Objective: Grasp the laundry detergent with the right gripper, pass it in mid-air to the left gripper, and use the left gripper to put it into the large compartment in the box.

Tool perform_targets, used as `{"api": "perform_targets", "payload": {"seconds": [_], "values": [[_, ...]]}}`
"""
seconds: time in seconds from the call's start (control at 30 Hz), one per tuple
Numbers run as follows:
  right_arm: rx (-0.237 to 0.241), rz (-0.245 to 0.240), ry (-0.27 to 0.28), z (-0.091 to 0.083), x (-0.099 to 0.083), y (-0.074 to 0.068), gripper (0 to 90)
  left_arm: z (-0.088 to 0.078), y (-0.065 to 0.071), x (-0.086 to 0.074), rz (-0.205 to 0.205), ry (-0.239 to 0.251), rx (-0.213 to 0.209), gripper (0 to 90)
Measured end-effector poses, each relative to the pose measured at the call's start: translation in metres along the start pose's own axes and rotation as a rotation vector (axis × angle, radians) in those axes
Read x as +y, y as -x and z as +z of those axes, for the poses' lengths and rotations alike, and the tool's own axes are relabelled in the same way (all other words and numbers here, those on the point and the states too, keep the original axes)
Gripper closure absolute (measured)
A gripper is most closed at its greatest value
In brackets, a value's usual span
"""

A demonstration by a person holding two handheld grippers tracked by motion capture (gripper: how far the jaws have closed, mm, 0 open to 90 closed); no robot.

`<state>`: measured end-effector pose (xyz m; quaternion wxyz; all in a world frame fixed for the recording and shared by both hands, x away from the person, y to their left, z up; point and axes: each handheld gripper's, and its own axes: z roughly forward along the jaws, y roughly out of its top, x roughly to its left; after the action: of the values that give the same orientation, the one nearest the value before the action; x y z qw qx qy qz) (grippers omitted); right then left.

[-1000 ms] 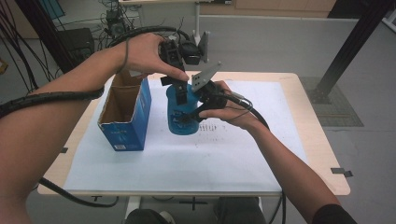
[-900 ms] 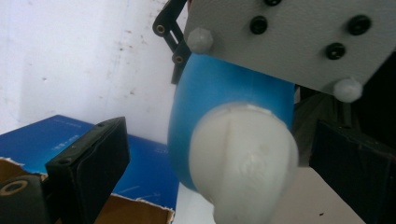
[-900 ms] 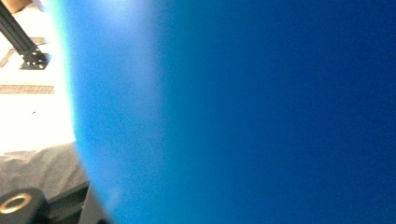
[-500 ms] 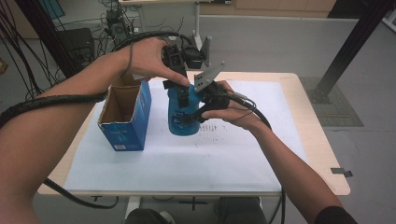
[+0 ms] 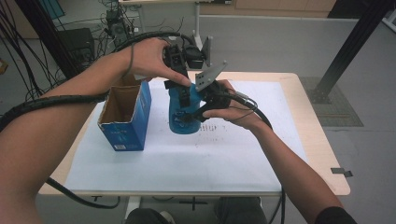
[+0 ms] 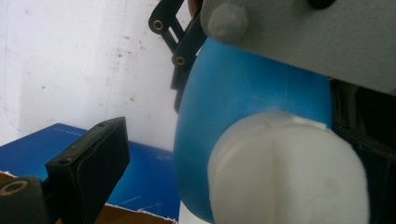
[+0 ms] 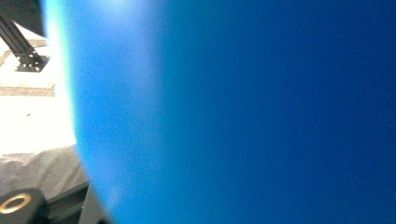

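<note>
Blue bottle [image 5: 180,114] with a white cap [image 6: 287,170] is standing at frame centre on the white sheet [image 5: 187,163], the right gripper [image 5: 198,109] clamping its body from the right side. Left gripper [image 5: 180,77] is hovering over the cap, jaws spread and gripping nothing. Open blue cardboard box [image 5: 126,114] is sitting just left of the bottle, crowding that side.

Black jaws, grey plate [image 5: 211,74] (three-cornered), black cables
</note>
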<state>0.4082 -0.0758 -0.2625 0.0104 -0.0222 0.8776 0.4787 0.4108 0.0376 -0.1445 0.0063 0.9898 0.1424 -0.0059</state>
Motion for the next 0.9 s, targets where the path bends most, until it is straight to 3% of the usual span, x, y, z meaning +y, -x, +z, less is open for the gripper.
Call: {"api": "perform_targets", "payload": {"seconds": [0.9], "values": [[-0.008,0.002,0.006,-0.0028,0.0010,-0.0012,43.9,-0.0001,0.0018,0.0021,0.015,0.018,0.005,5.8]]}}
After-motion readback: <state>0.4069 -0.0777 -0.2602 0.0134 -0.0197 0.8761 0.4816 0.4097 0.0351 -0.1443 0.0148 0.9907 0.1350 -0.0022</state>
